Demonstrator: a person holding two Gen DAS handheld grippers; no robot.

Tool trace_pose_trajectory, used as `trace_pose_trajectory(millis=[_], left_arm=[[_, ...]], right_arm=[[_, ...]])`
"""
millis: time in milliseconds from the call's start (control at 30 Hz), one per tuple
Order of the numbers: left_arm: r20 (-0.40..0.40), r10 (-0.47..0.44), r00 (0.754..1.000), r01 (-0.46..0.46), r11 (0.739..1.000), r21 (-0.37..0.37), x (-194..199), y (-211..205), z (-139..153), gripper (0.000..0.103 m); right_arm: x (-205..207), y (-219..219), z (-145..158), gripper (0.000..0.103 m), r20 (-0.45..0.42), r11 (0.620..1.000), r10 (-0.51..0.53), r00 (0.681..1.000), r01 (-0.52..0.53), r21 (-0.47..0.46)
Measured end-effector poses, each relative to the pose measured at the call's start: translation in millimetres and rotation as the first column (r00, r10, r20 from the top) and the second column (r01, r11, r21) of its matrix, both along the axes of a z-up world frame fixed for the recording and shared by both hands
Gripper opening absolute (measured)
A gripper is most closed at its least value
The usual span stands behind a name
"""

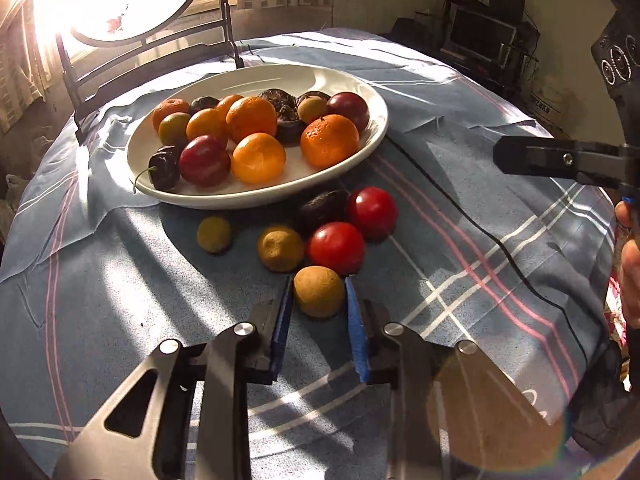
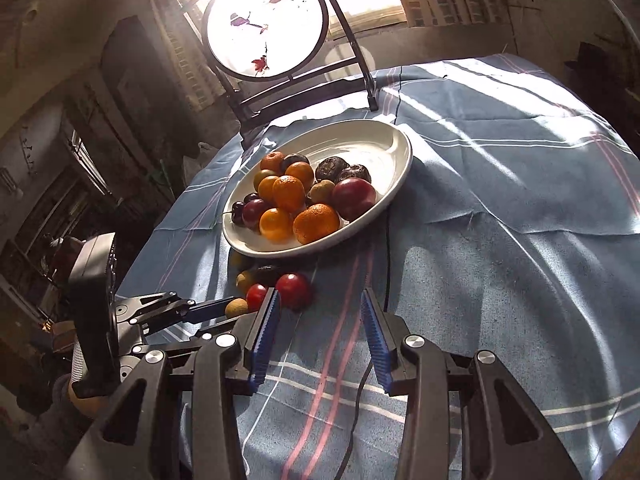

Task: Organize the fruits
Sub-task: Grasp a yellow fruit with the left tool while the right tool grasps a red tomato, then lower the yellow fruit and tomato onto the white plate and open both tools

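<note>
Left gripper (image 1: 319,280) clamped on a small tan fruit (image 1: 319,291), blue pads touching it on both sides; fruit rests on the blue plaid cloth (image 1: 460,184). Right gripper (image 2: 320,300) jaws part-way apart, nothing between them, only cloth and a thin black cable (image 2: 386,264) beneath.

Just beyond the held fruit: two red fruits (image 1: 336,247) side by side and touching, a dark wrinkled fruit (image 1: 322,207) behind them, two more tan fruits (image 1: 280,248) to the left, all loose on the cloth just beside the plate's near rim.

White oval plate (image 1: 352,80) further back; it carries oranges (image 1: 330,141), dark red plums (image 1: 205,160), a cherry with stem (image 1: 164,168), wrinkled dark fruits and a few small greenish-tan ones, heaped toward its near side.

Past the plate, a dark metal chair back (image 2: 264,24) with a round panel; strong sunlight through the window behind.
</note>
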State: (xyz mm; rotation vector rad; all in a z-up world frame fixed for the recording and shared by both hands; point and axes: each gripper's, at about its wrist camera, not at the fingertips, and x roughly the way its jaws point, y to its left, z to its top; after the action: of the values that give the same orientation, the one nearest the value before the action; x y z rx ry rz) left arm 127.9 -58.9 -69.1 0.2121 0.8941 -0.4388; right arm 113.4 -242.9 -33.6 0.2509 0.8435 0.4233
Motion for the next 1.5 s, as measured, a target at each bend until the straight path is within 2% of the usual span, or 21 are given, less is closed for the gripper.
trace_pose_trajectory(millis=[200,367,500,633,667,867,1000,1133,1333,1367,1400,1433,1500], left_arm=[[0.042,0.029,0.999,-0.026,0.998,-0.057,-28.4,18.3,16.1,0.025],[0.048,0.07,0.996,-0.065,0.993,-0.095,-41.3,40.0,22.7,0.025],[0.046,0.087,0.995,-0.082,0.991,-0.105,-43.7,48.3,22.0,0.025],[0.046,0.095,0.994,-0.089,0.989,-0.119,-42.1,49.7,20.7,0.025],[0.046,0.096,0.994,-0.09,0.988,-0.124,-41.9,49.9,20.8,0.025],[0.06,0.1,0.993,-0.09,0.984,-0.153,-37.5,52.2,29.9,0.025],[0.072,0.098,0.993,-0.084,0.981,-0.177,-8.6,51.3,46.0,0.026],[0.106,0.107,0.989,-0.087,0.98,-0.181,36.8,40.7,63.0,0.026],[0.098,0.141,0.985,-0.123,0.978,-0.167,100.9,24.6,64.8,0.026],[0.097,0.15,0.984,-0.133,0.978,-0.164,108.0,23.8,63.5,0.029],[0.091,0.16,0.983,-0.144,0.976,-0.161,113.2,23.3,62.5,0.038],[0.089,0.172,0.981,-0.156,0.974,-0.167,115.2,24.7,62.8,0.042],[0.096,0.179,0.979,-0.158,0.969,-0.191,108.5,30.2,65.4,0.049]], right_arm=[[24.7,34.3,-19.2,0.042,-0.065,0.997,0.056,0.996,-0.059,-0.048],[45.6,60.2,-36.0,0.042,-0.109,0.993,0.053,0.993,-0.064,-0.1],[52.1,66.0,-41.8,0.042,-0.134,0.994,0.056,0.989,-0.068,-0.086],[52.4,60.8,-45.9,0.03,-0.174,0.997,0.074,0.982,-0.078,-0.015],[50.7,58.5,-45.6,0.03,-0.177,0.997,0.079,0.981,-0.08,0.006],[33.4,33.0,-22.0,0.03,-0.111,0.995,0.071,0.991,-0.062,0.078],[48.2,14.7,5.5,0.03,-0.063,0.995,0.033,0.997,-0.027,0.097],[85.4,13.2,24.8,0.03,-0.041,0.997,0.014,0.999,-0.01,0.08],[146.4,25.6,24.0,0.032,-0.068,0.996,-0.031,0.997,0.036,0.08],[152.4,28.8,24.1,0.032,-0.063,0.996,-0.032,0.997,0.037,0.079],[156.7,31.5,25.0,0.034,-0.055,0.997,-0.039,0.998,0.043,0.071],[158.0,33.5,26.5,0.038,-0.047,0.997,-0.044,0.998,0.047,0.066],[151.7,35.8,30.6,0.038,-0.029,0.997,-0.038,0.999,0.039,0.072]])
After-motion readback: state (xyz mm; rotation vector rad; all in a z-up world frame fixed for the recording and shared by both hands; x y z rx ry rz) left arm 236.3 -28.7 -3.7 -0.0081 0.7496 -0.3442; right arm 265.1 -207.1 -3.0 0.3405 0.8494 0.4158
